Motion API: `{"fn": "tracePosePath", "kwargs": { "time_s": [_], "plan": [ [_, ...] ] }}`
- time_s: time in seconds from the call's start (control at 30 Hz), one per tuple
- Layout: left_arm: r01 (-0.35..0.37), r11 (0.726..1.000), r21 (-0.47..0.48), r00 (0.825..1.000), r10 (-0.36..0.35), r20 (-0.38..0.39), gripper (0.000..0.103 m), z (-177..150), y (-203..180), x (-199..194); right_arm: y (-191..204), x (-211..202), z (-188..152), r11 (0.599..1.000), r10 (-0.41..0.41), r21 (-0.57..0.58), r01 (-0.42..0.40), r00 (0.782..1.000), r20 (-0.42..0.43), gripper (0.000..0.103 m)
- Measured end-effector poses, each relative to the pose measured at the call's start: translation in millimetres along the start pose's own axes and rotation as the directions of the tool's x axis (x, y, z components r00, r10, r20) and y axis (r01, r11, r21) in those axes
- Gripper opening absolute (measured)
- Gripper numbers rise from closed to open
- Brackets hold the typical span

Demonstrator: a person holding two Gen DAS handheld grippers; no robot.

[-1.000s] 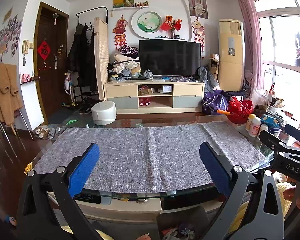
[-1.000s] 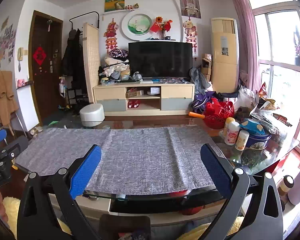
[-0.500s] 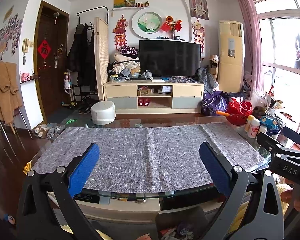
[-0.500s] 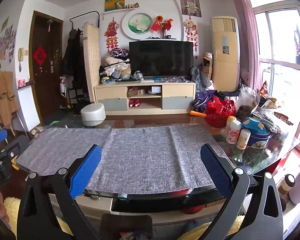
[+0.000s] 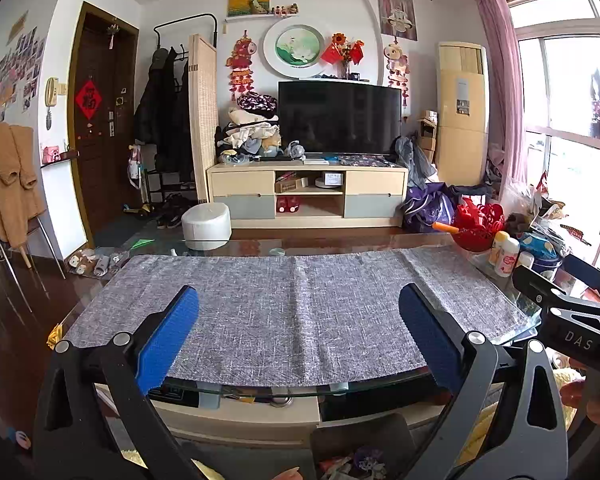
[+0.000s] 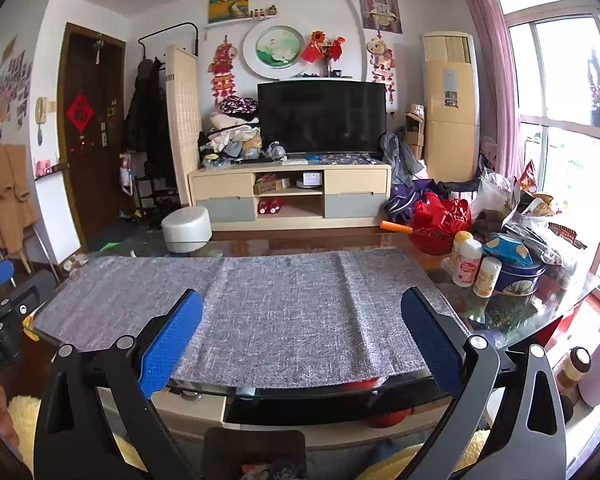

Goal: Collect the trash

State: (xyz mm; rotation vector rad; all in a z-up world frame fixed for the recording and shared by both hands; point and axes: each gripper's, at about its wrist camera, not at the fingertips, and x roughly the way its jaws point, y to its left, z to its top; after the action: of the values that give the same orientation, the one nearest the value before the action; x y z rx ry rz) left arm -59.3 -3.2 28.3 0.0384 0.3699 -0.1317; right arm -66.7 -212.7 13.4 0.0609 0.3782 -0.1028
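Bottom middle of the left wrist view: a dark bin cut off by the edge, stuff inside too blurry to name. Lower right: a hand mostly hidden behind the black right gripper. Bottom middle of the right wrist view: same bin, cut off too.

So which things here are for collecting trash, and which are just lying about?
For the job: left gripper and right gripper, jaws open and empty; dark bin with scraps inside.

Just lying about: grey cloth, bottles, blue tin, red basket, white stool.
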Motion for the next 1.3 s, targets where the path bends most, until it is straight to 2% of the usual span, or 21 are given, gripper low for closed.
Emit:
{"fn": "tracePosePath", "kwargs": {
  "time_s": [1.23, 1.3],
  "plan": [
    [-0.003, 1.000, -0.007, 1.000, 0.003, -0.002, 0.095, 0.7, 3.2, -2.9, 4.1, -2.0, -1.6, 1.000, 0.001, 0.008, -0.001, 1.000, -0.003, 0.100],
    [-0.019, 1.000, -0.002, 1.000, 0.019, -0.005, 0.095, 1.3, 2.7, -1.8, 4.6, -2.2, -1.7, 1.000, 0.001, 0.009, -0.001, 1.000, -0.003, 0.100]
  ]
}}
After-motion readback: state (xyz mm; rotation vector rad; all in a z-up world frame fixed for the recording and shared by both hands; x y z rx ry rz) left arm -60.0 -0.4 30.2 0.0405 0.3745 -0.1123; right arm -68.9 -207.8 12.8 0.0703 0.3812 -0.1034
